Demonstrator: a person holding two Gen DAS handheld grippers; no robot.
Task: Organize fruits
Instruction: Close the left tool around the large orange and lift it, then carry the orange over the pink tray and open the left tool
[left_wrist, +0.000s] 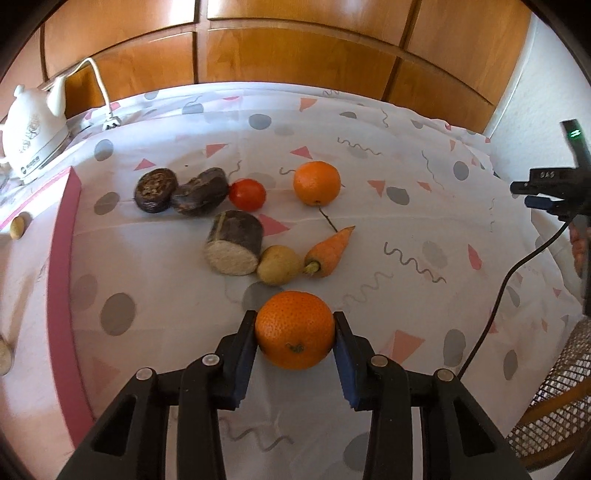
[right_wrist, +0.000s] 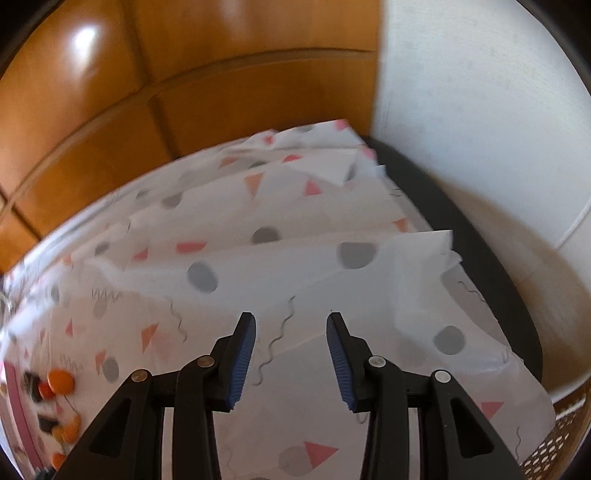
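An orange (left_wrist: 294, 330) rests on the patterned tablecloth (left_wrist: 406, 221), and my left gripper (left_wrist: 294, 314) is shut on it, one blue pad against each side. Beyond it lie a second orange (left_wrist: 316, 182), a red tomato (left_wrist: 247, 194), a carrot (left_wrist: 328, 251), a pale potato (left_wrist: 279, 265) and three dark cut root pieces (left_wrist: 233, 248). My right gripper (right_wrist: 291, 317) is open over the cloth's folded right end (right_wrist: 295, 258) with nothing between its fingers. In the right wrist view the produce (right_wrist: 61, 380) shows small and blurred at the lower left.
A white kettle (left_wrist: 33, 125) with its cord stands at the back left. A pink-edged board (left_wrist: 61, 295) runs along the left side. A woven cane seat (left_wrist: 554, 406) sits at the lower right, with a black cable (left_wrist: 498, 314) hanging near it. Wooden cabinet doors (left_wrist: 295, 48) stand behind.
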